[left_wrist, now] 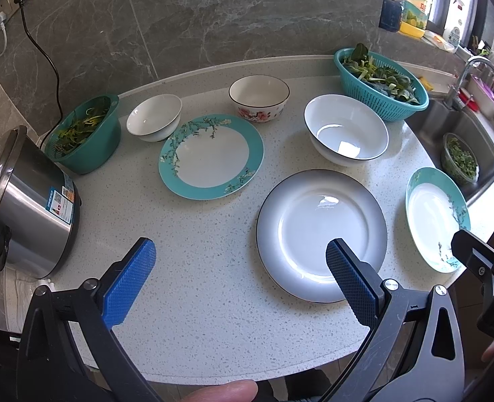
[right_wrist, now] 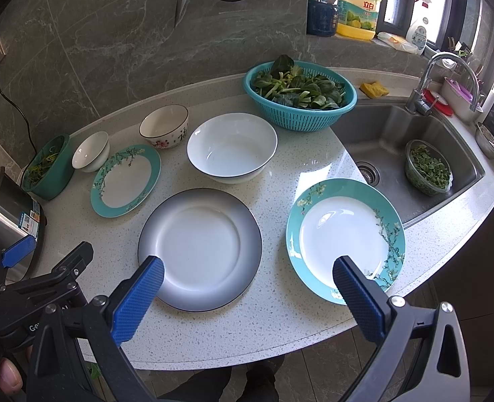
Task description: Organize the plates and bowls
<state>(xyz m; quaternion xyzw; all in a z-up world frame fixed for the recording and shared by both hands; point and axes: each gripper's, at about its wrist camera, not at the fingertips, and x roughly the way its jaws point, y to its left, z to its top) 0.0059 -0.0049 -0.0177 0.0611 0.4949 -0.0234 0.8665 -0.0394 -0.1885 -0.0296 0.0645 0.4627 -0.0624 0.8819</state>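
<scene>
Hovering above counter (right_wrist: 280, 318), left gripper (left_wrist: 240, 268) and right gripper (right_wrist: 248, 273) both wide open, empty; probably lining up grey plate (right_wrist: 200, 248) for stacking.

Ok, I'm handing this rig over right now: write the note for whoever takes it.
Left gripper: open, empty, above the counter's near edge.
Right gripper: open, empty.
Spread singly on the counter: grey-rimmed plate, two teal plates, large white bowl, floral bowl, small white bowl.
Done: nothing stacked.
Left: stack the plates, nest the bowls.
</scene>
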